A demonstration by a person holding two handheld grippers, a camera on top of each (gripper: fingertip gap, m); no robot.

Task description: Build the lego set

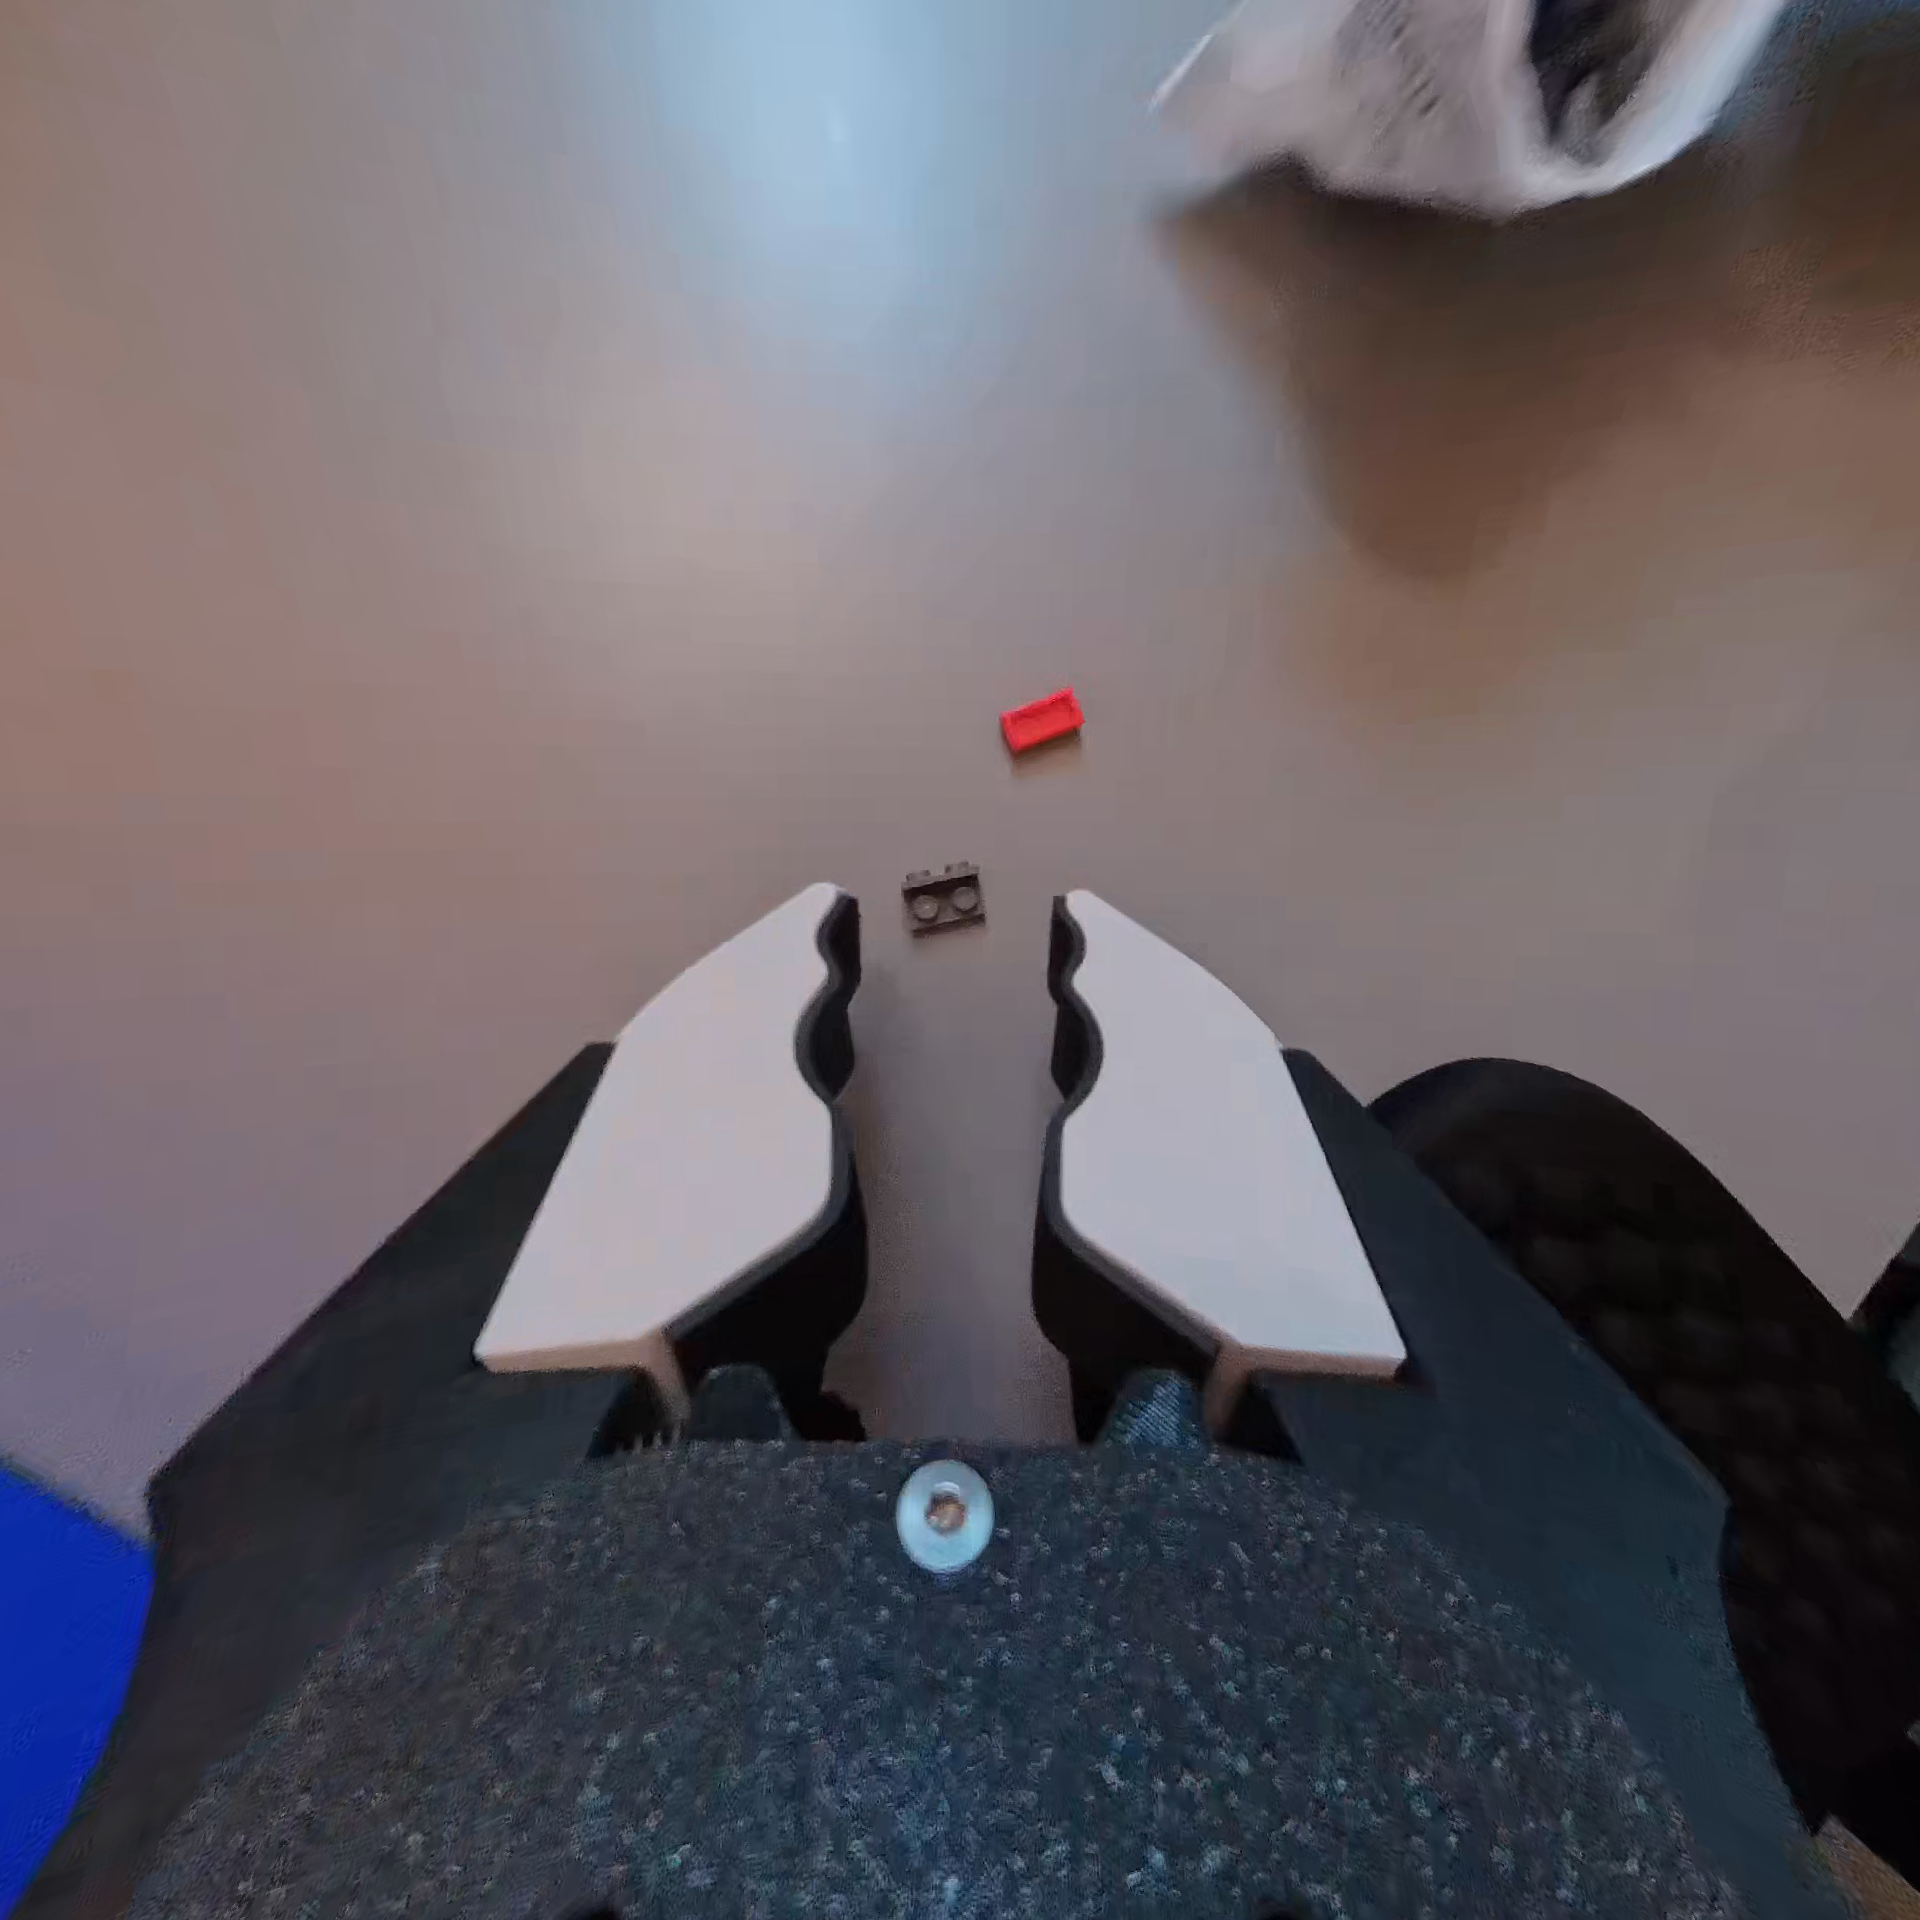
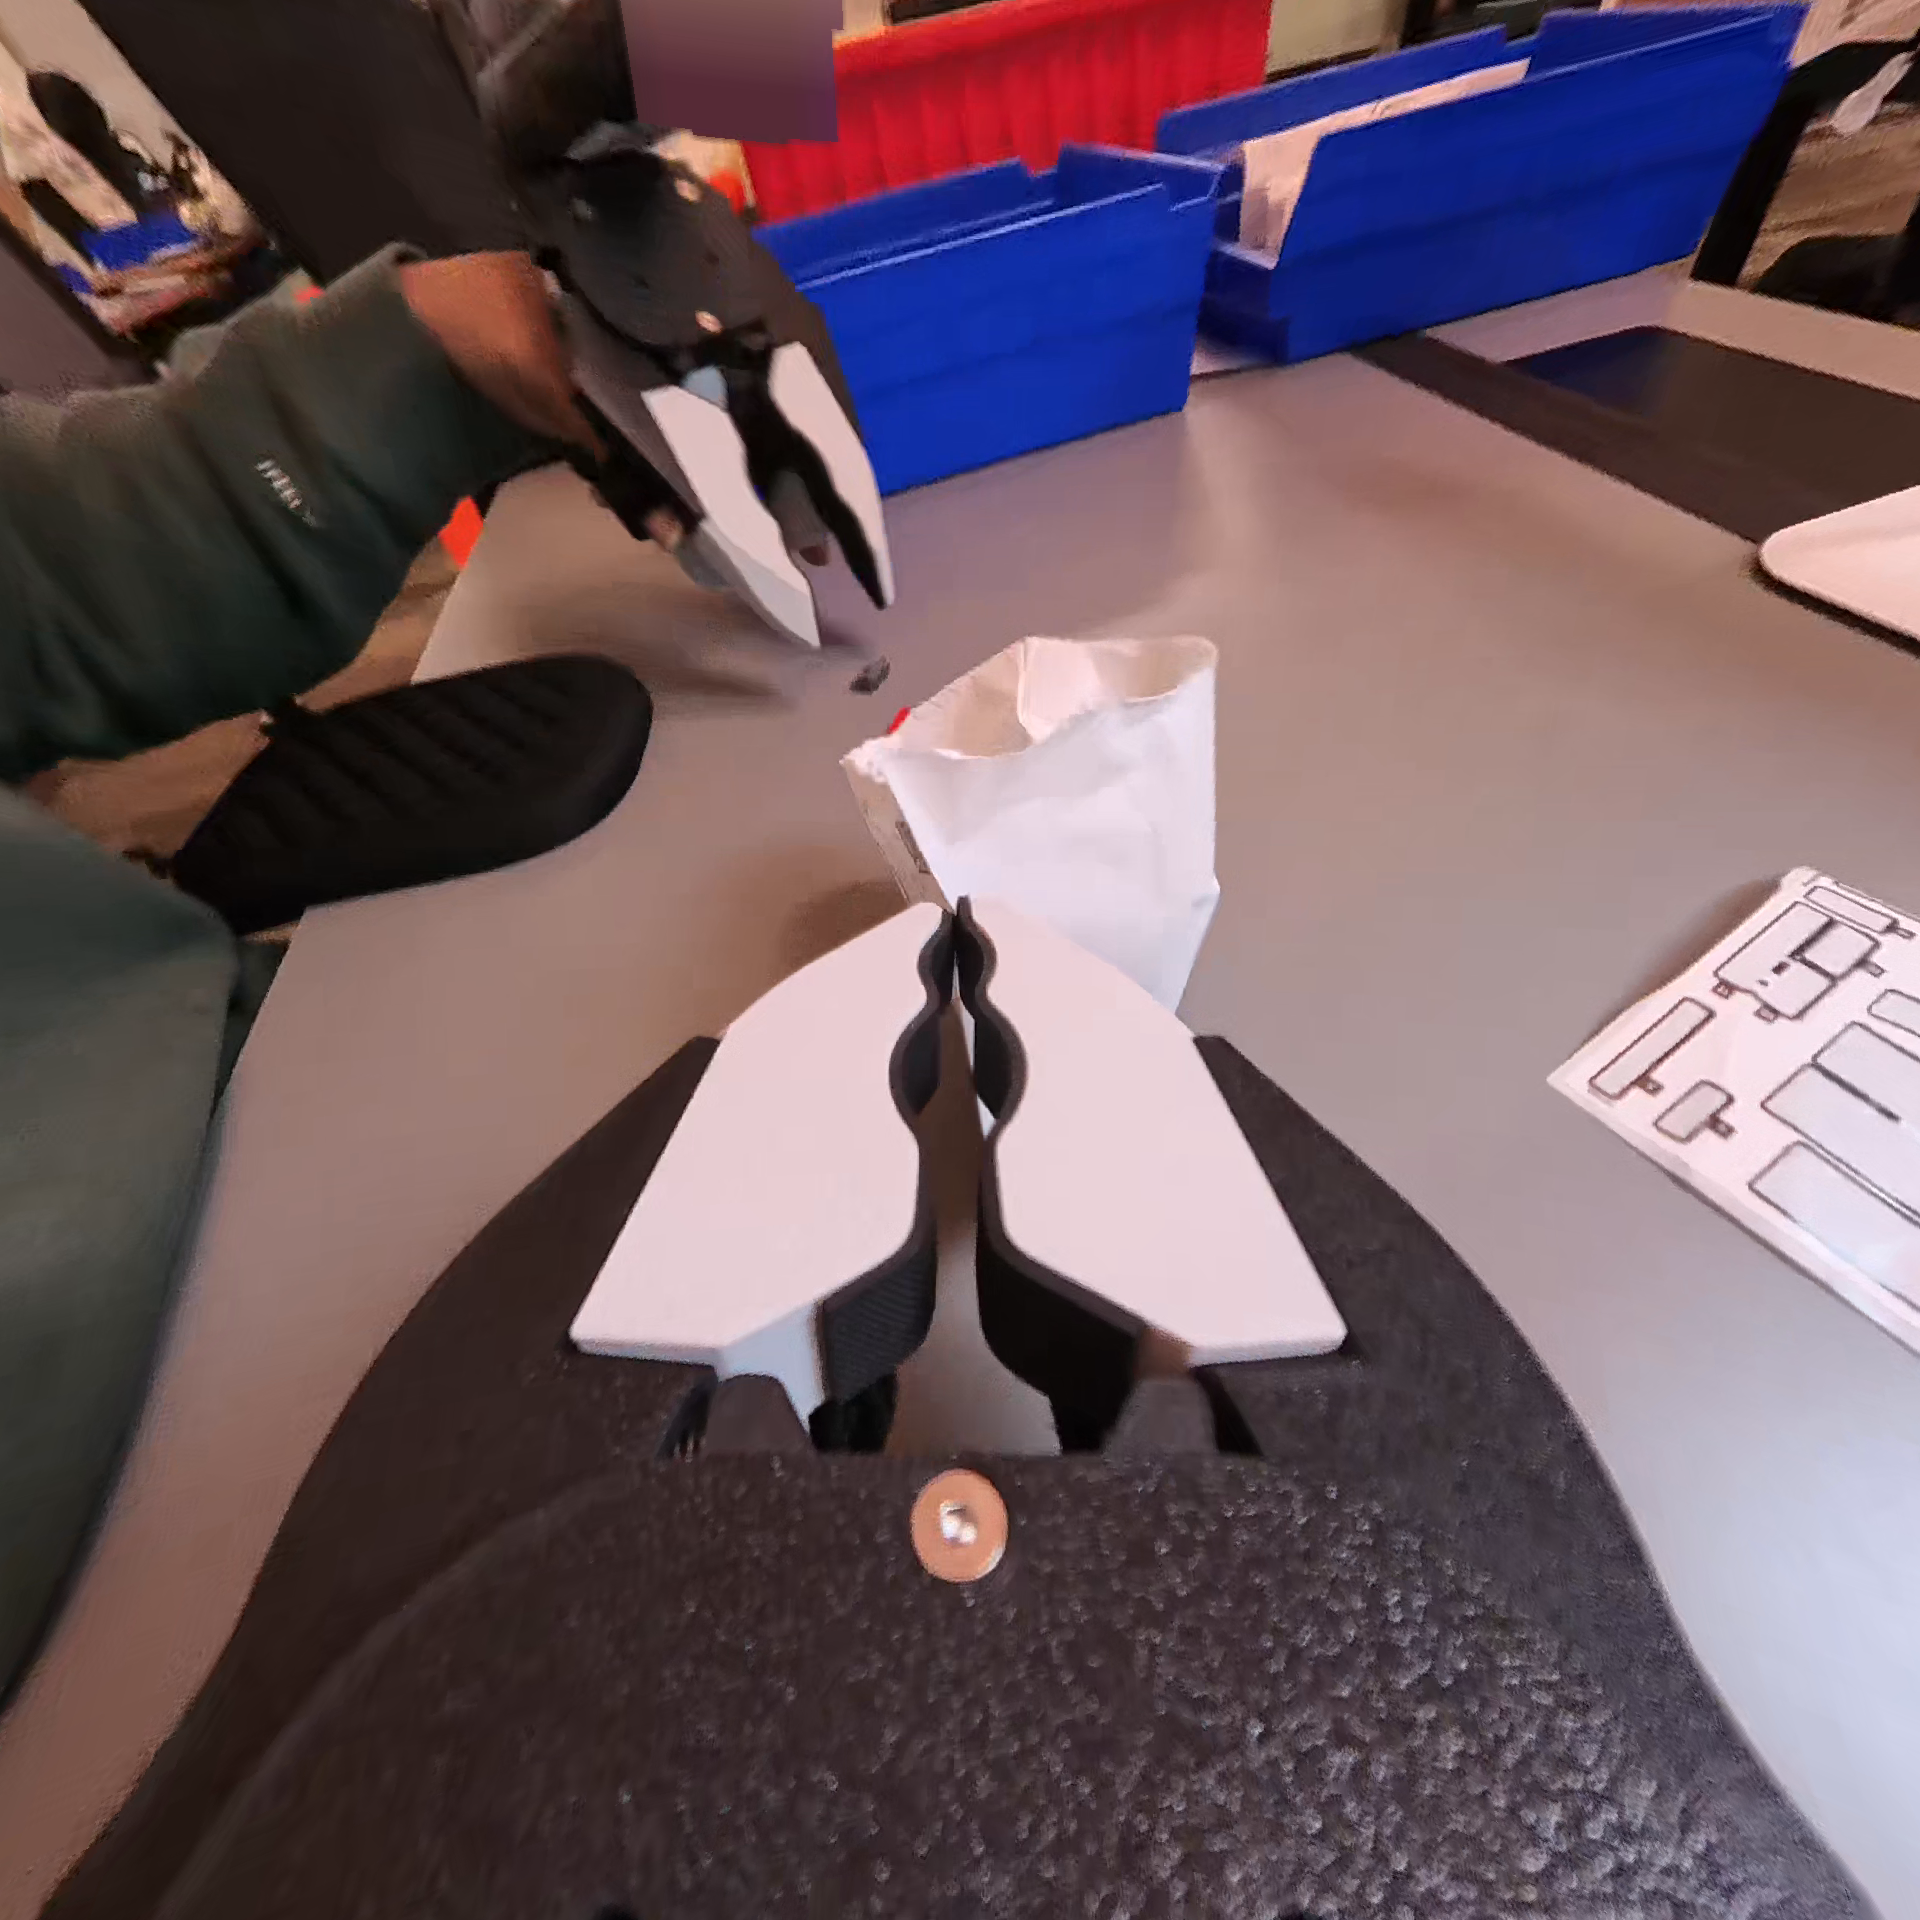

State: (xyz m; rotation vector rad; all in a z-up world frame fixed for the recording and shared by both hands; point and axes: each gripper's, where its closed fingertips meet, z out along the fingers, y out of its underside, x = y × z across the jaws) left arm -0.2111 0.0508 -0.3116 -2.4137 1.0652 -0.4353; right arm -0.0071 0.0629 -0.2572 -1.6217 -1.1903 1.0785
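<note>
White paper bag (image 2: 1049, 810) is pinched at its lower end in my right tongs (image 2: 958, 914), its open mouth pointing away over the grey table (image 2: 1455, 675). My left tongs (image 1: 954, 896) hang spread and empty above a small dark brick (image 1: 943, 904) lying between their tips. Just beyond it lies a red brick (image 1: 1042, 718). A printed sheet (image 2: 1787, 1081) lies to my right.

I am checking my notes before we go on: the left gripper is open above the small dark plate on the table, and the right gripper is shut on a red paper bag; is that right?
Nearly. The right wrist view shows the paper bag is white, not red. The rest holds: the right gripper is shut on it, and the left gripper is open above the small dark plate on the table.
</note>
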